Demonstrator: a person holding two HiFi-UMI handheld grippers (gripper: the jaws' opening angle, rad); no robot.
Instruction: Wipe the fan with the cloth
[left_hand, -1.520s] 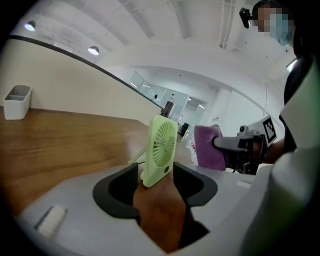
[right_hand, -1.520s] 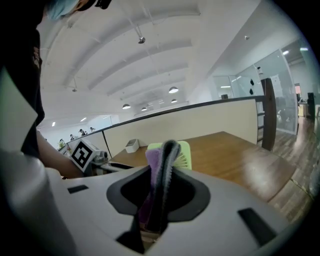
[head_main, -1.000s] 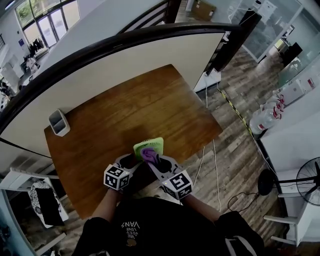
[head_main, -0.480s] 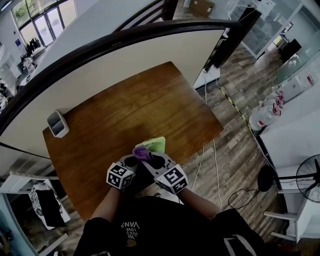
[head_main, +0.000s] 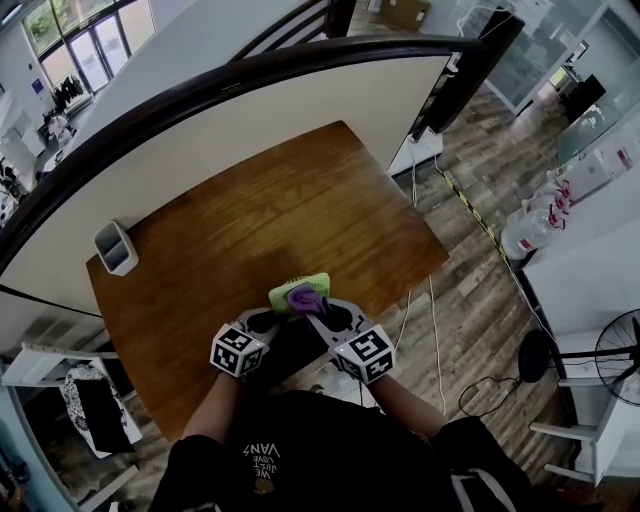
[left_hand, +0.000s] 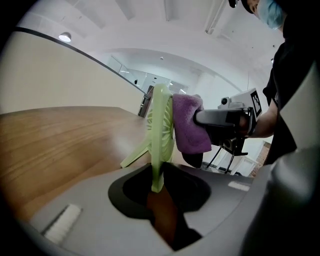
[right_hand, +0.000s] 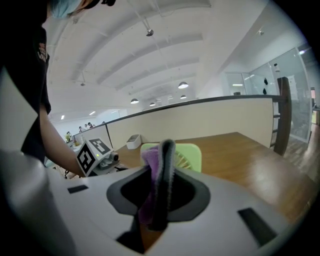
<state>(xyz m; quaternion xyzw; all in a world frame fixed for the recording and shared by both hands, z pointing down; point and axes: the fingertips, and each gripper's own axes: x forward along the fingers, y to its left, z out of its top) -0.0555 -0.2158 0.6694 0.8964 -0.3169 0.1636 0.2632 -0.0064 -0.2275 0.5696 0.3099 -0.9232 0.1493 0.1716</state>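
**At the near edge of the wooden table: fan held for wiping**

Item 1. Small green fan (head_main: 318, 281), upright on edge over the near side of the wooden table (head_main: 250, 215), face turned toward the right gripper (right_hand: 160, 172). Lower rim nipped in the left gripper (left_hand: 159, 181). Jaws just drawn in, now narrow, pads on the rim between them.

Item 2. Purple cloth (right_hand: 149, 165), bunched, clamped in the right gripper and pressed flat against the fan's grille.

Handling, as judged: keep the left grip firm and still. Sweep the cloth over the whole grille with light pressure, to avoid levering the thin rim out of the pads. Keep hard fingertips off the slats.

Surroundings: white desk organiser (head_main: 117, 246) at the far left corner, well apart. Partition (head_main: 250, 105) behind the table. Pedestal fan (head_main: 618, 358) and cable (head_main: 432, 335) on the floor to the right. Nothing in the wipe's path except the left gripper's own hold on part of the rim.
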